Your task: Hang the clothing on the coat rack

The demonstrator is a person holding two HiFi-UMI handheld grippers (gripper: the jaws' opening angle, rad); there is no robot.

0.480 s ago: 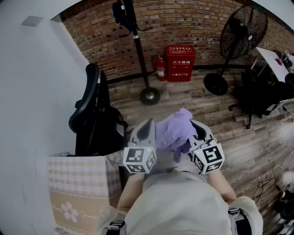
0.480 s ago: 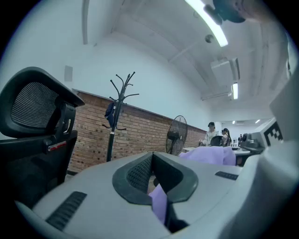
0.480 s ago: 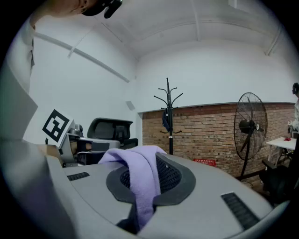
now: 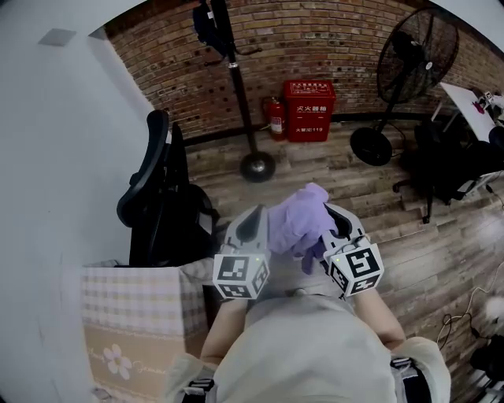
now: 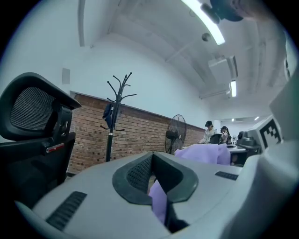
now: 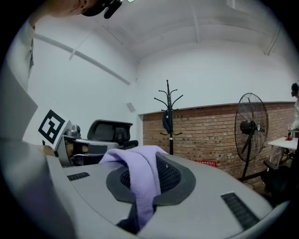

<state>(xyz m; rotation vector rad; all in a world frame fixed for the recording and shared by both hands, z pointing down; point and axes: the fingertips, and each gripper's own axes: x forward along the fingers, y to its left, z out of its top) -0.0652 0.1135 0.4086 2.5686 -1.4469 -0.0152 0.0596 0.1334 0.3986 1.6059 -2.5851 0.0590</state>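
A lilac piece of clothing (image 4: 301,220) is bunched between my two grippers, held up in front of my chest. My left gripper (image 4: 253,223) is shut on one part of the cloth (image 5: 160,201), which is pinched between its jaws. My right gripper (image 4: 337,227) is shut on another part of the clothing (image 6: 142,179), which drapes over its jaws. The black coat rack (image 4: 233,75) stands ahead by the brick wall, with a dark garment (image 4: 206,22) on one hook. It also shows as a coat rack (image 5: 114,109) in the left gripper view and a coat rack (image 6: 169,119) in the right gripper view.
A black office chair (image 4: 157,197) stands close on my left, above a checked fabric box (image 4: 142,315). A big floor fan (image 4: 409,71) and a red fire cabinet (image 4: 309,109) stand by the brick wall. Dark chairs and a desk (image 4: 465,149) fill the right side.
Both grippers and the lilac clothing have shifted very slightly; the grip on the cloth is the same.
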